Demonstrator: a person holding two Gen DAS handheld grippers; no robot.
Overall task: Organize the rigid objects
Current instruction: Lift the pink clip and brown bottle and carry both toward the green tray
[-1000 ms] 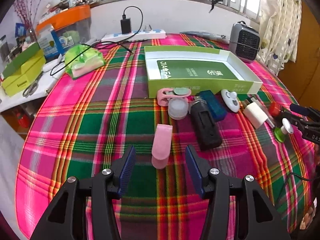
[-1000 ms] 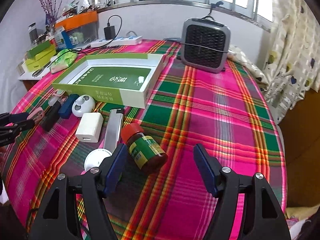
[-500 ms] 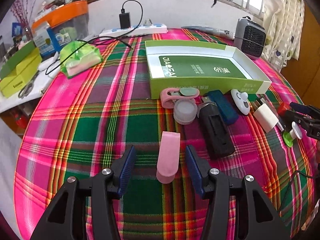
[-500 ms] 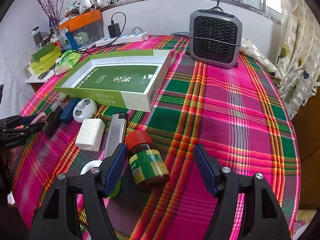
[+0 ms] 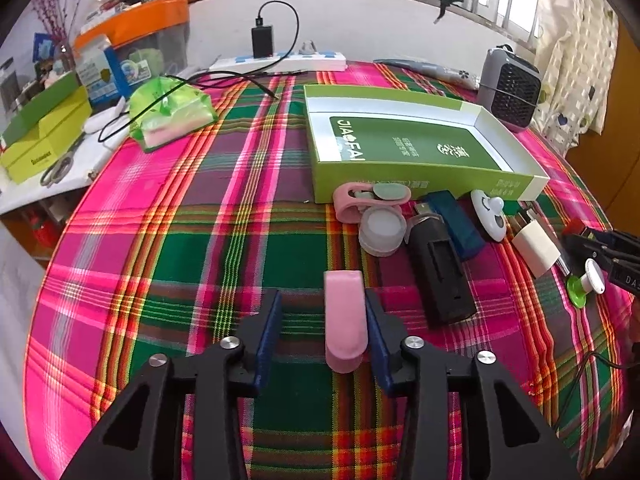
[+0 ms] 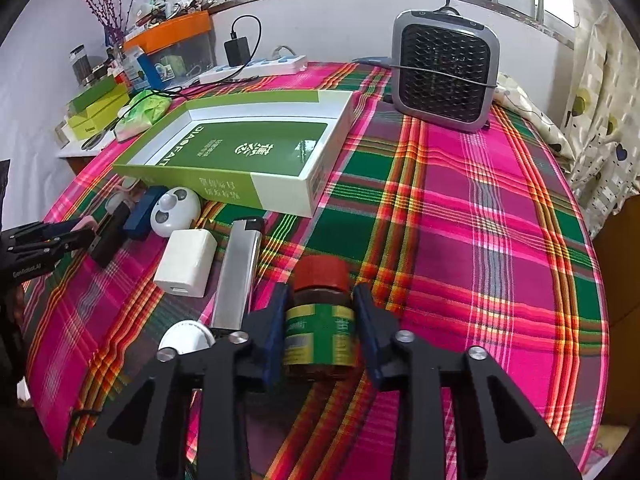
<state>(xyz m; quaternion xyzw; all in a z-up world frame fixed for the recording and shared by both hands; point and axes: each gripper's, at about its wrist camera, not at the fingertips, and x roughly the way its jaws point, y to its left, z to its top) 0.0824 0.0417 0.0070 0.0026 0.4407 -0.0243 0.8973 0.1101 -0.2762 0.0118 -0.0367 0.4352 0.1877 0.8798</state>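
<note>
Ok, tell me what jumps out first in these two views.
The loud pink-and-green plaid cloth fills both views. At its far middle lies an open green box, with small items lined up in front. Near the cameras, the right gripper straddles a red-capped bottle, the left gripper a pink clip.

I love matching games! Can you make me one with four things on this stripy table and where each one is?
Things:
1. pink clip
2. brown bottle
3. green box
4. white charger block

Places:
A. open, behind the row of small things
B. between the right gripper fingers
C. lying beside the silver lighter
D. between the left gripper fingers

Pairs: 1-D, 2-B, 3-A, 4-C
</note>
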